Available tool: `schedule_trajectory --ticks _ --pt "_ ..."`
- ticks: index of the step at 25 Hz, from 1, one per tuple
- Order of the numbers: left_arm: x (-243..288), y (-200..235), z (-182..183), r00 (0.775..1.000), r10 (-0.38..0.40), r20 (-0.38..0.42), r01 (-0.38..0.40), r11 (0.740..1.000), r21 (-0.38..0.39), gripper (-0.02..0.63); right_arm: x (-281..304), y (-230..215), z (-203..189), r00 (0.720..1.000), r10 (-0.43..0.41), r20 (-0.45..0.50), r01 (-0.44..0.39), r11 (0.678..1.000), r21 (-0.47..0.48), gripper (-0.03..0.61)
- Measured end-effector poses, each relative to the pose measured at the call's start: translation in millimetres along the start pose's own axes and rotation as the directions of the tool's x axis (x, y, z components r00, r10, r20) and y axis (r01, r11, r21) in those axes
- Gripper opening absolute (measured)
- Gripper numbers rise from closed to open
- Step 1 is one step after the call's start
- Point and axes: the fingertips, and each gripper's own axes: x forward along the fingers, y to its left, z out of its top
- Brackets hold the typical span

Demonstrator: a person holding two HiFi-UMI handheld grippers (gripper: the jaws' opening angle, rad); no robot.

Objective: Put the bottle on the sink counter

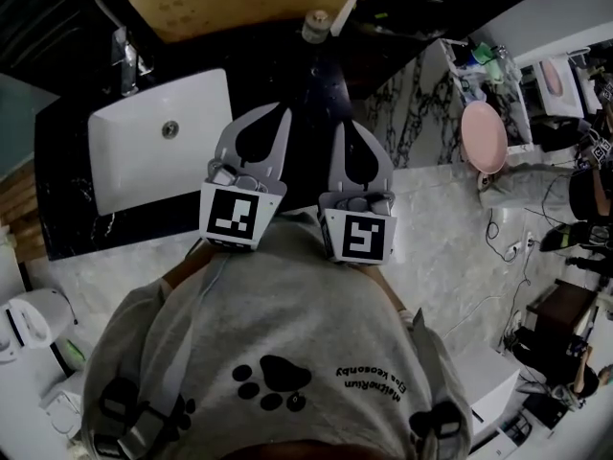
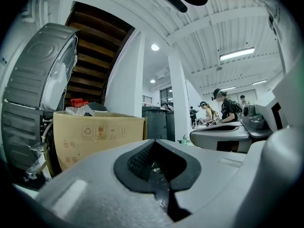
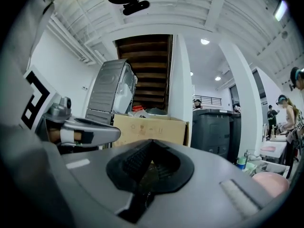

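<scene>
Both of your grippers are closed tight with nothing in them: left gripper [image 1: 271, 113] and right gripper [image 1: 346, 128] sit side by side near your chest, pointing out level over the dark counter [image 1: 287, 65]. What looks like the bottle [image 1: 316, 25] is way out past the tips, at the far end of that counter, just right of the cardboard box [image 1: 230, 3], well apart from both. Only the head view gives you the white sink [image 1: 144, 151] on the left. The gripper views look level instead, so you get the box's side, a grey appliance [image 2: 38, 80] and people [image 2: 223, 106] far right.
</scene>
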Motion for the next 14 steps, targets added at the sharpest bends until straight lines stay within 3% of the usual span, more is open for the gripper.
schedule_trajectory --ticks 14 --pt "-7 -50 -12 0.999 0.048 0.005 -0.048 0.999 0.014 0.005 -33 -15 -16 0.994 0.11 0.02 -0.109 0.994 -0.014 0.002"
